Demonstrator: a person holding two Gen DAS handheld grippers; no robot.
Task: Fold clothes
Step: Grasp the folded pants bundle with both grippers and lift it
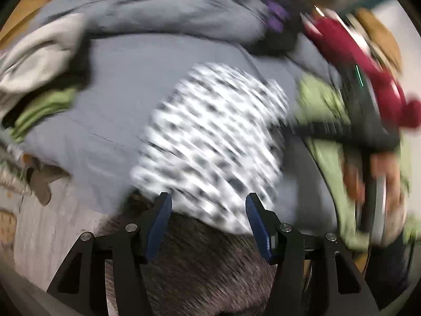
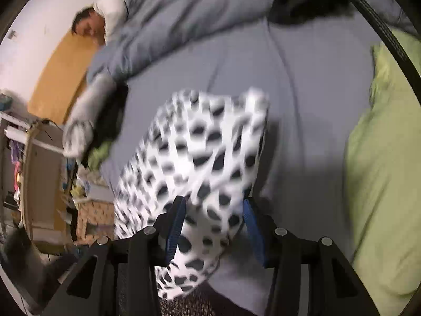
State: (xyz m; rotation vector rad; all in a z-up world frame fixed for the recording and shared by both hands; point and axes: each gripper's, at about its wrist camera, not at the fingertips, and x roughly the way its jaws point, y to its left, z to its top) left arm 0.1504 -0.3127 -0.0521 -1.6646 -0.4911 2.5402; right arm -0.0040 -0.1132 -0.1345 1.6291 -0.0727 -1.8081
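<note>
The left gripper's [image 1: 208,199] fingers stand apart with nothing between them, above the near edge of a white garment with black spots [image 1: 210,142]. The right gripper's [image 2: 214,202] fingers are also parted, the same garment's [image 2: 200,163] near end lying loose between them. It rests on a grey-blue bedsheet [image 2: 302,100], with green cloth [image 2: 381,171] to the right.

We see a bed covered by a smooth grey-blue sheet [image 2: 310,100], which carries everything. Directly on it lies a white garment with black spots [image 2: 200,158], roughly folded, near the front edge. A bunched grey-blue duvet [image 2: 189,15] sits at the far side, a light green cloth [image 2: 381,171] lies along the right, and a pale grey garment [image 1: 39,60] is heaped at the left.
</note>
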